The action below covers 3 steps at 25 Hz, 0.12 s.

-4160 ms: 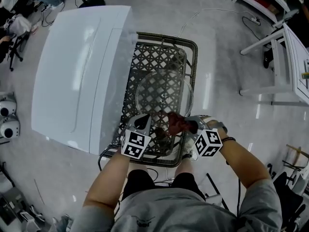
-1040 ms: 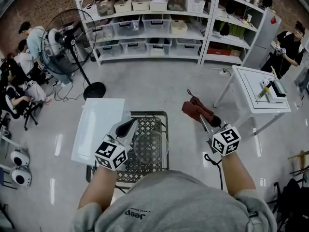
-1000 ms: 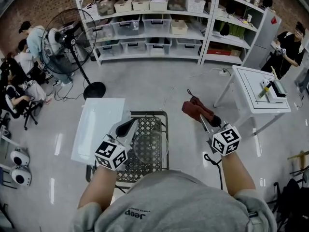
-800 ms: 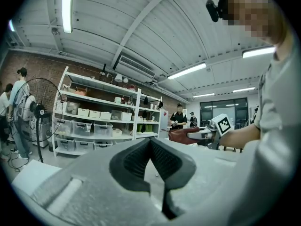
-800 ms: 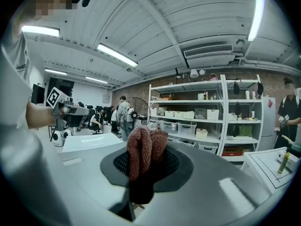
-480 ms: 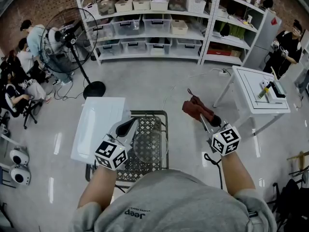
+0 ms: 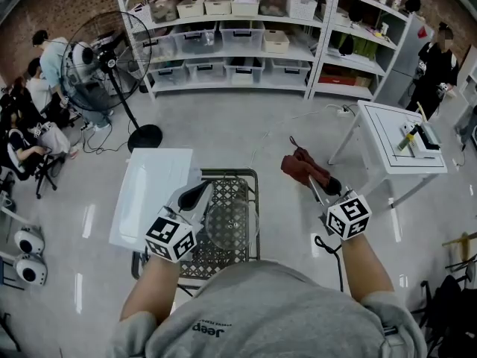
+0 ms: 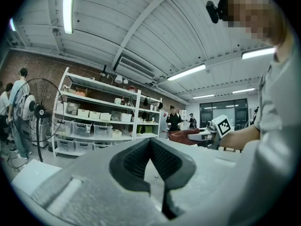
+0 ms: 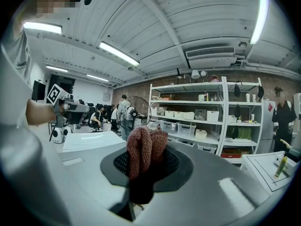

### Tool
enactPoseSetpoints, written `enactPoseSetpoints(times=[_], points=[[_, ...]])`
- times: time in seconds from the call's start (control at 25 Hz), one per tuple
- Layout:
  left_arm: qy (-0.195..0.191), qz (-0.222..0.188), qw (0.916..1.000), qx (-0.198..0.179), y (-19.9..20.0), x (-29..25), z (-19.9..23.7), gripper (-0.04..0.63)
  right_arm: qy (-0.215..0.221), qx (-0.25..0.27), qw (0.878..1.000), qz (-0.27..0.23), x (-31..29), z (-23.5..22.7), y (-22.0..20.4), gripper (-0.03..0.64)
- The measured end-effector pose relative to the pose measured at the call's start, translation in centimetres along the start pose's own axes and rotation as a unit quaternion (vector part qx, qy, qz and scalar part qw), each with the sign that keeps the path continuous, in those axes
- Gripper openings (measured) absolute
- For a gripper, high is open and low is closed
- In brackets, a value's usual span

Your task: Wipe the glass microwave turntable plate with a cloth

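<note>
Storage shelving [image 7: 223, 36] backs the wire rack [image 7: 223, 189] where the glass turntable plate [image 7: 232, 226] lies, near the left gripper [image 7: 200, 192], whose jaws are closed on nothing. The right gripper [image 7: 314, 185] pinches a reddish knitted cloth [image 7: 302, 166] off to the side. With the plate unheld, hard wiping could slide it off the rack.

Clear round glass plate [image 7: 232, 224] lies level; bunched reddish-brown cloth [image 7: 302, 166] is held aloft.
</note>
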<state>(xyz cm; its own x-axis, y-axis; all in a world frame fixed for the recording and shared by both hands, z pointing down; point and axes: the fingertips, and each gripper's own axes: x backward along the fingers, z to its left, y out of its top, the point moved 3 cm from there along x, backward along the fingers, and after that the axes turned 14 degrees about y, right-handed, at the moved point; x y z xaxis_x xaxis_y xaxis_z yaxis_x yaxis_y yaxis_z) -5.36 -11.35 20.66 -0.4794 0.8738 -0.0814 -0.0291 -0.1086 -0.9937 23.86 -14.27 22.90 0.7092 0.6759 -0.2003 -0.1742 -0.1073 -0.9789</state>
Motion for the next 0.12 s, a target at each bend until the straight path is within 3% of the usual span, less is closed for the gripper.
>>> enactPoseSetpoints(times=[0.12], points=[[-0.001, 0.0, 1.0, 0.0, 0.31, -0.05, 0.18, -0.002, -0.001, 0.0, 1.0, 0.001, -0.12, 0.0, 0.21, 0.065]])
